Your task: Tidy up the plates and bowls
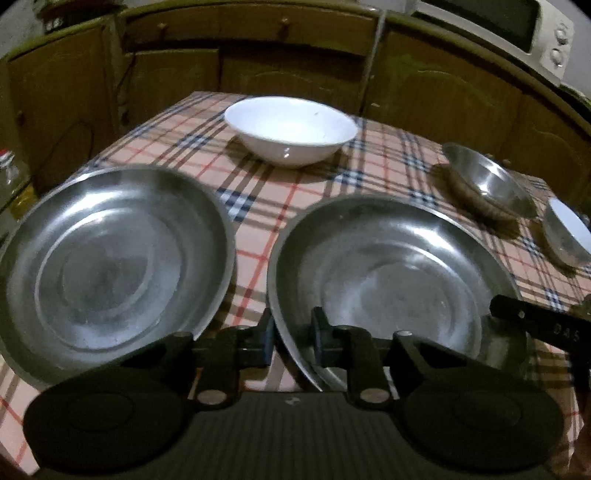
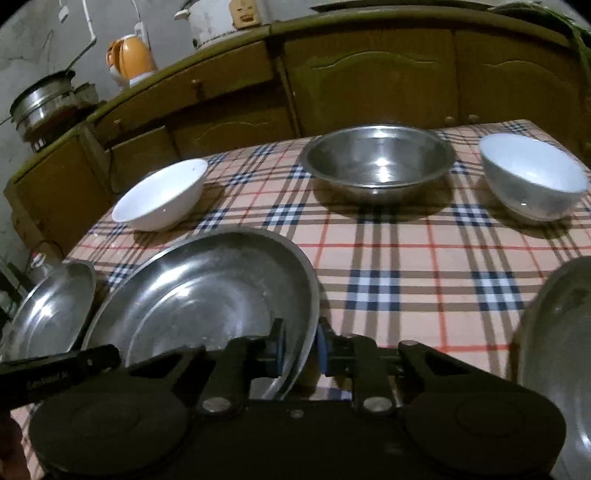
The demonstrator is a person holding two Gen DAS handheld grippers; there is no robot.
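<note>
Both grippers hold the same middle steel plate (image 1: 391, 280), which also shows in the right wrist view (image 2: 207, 295). My left gripper (image 1: 293, 338) is shut on its near left rim. My right gripper (image 2: 301, 349) is shut on its near right rim. A second steel plate (image 1: 107, 266) lies to the left, seen too in the right wrist view (image 2: 51, 314). A third steel plate (image 2: 557, 350) lies at the right. Further back stand a wide white bowl (image 1: 291, 129) (image 2: 162, 195), a steel bowl (image 2: 376, 162) (image 1: 487, 181) and a deep white bowl (image 2: 532, 177) (image 1: 569, 232).
The dishes sit on a table with a plaid cloth (image 2: 406, 258). Wooden cabinets (image 2: 369, 81) run behind the table. A steel pot (image 2: 44, 99) and an orange jug (image 2: 133, 59) stand on the counter at the far left. A microwave (image 1: 509, 26) is at the top right.
</note>
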